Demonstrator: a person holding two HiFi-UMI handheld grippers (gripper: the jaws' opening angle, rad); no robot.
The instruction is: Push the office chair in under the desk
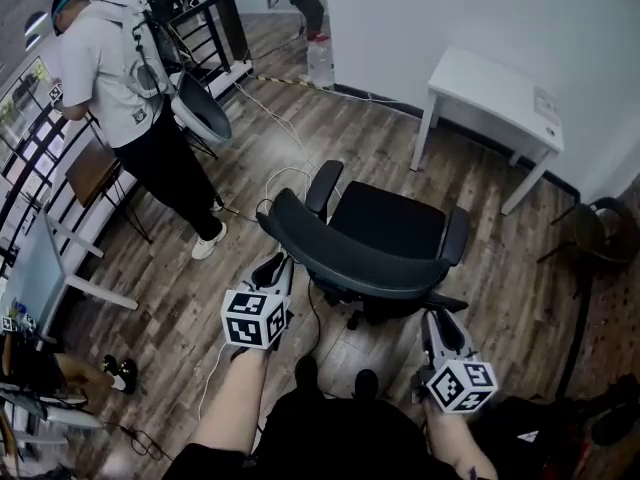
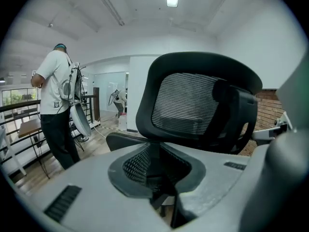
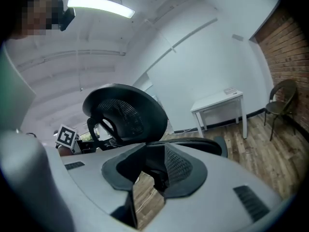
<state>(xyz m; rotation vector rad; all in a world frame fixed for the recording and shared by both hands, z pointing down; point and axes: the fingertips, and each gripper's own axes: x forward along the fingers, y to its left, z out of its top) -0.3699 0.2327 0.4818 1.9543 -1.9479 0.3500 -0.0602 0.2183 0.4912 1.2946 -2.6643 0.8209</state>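
The black office chair (image 1: pixel 385 223) stands mid-floor, its seat turned toward the white desk (image 1: pixel 495 93) by the far wall and its curved backrest (image 1: pixel 340 258) toward me. My left gripper (image 1: pixel 272 266) is just behind the backrest's left end, jaws slightly parted, with nothing between them. In the left gripper view the mesh backrest (image 2: pixel 193 105) rises a short way beyond that gripper (image 2: pixel 157 170). My right gripper (image 1: pixel 433 320) sits low behind the backrest's right end, open and empty. In the right gripper view, past that gripper (image 3: pixel 154 170), the backrest (image 3: pixel 126 112) is ahead to the left and the desk (image 3: pixel 217 100) farther off.
A person in a white shirt (image 1: pixel 120 68) stands at the left by a black railing (image 1: pixel 30 158) and a small brown table (image 1: pixel 90 168). Cables (image 1: pixel 285 173) trail over the wood floor beyond the chair. A brown chair (image 1: pixel 600 230) stands at the right wall.
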